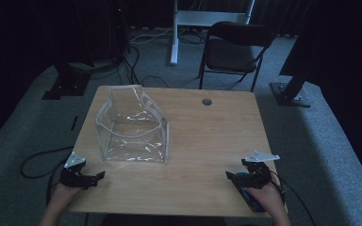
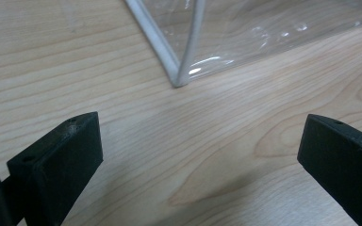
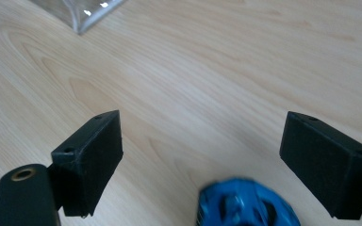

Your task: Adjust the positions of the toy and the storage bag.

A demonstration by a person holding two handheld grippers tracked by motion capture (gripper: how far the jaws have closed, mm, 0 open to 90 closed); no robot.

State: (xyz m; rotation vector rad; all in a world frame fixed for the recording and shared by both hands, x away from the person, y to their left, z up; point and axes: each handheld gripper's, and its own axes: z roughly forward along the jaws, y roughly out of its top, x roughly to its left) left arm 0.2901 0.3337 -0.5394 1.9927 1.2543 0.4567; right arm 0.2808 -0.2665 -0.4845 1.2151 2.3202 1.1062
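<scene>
A clear plastic bag (image 1: 131,127) with white seams stands open-topped on the left half of the wooden table (image 1: 207,141). My left gripper (image 1: 96,176) rests at the near left edge, just in front of the bag, jaws wide open with nothing between them; one bottom corner of the bag (image 2: 179,77) lies ahead of it. My right gripper (image 1: 235,175) hovers at the near right edge, open. A blurred blue round object (image 3: 245,205) sits low between its jaws, touching neither pad. It also shows as a blue object (image 1: 250,201) under the right hand.
A small round grommet (image 1: 207,101) sits in the table's far middle. Beyond the table are a black folding chair (image 1: 233,52), a white desk leg (image 1: 174,33), dark stands and cables (image 1: 37,162) on grey carpet.
</scene>
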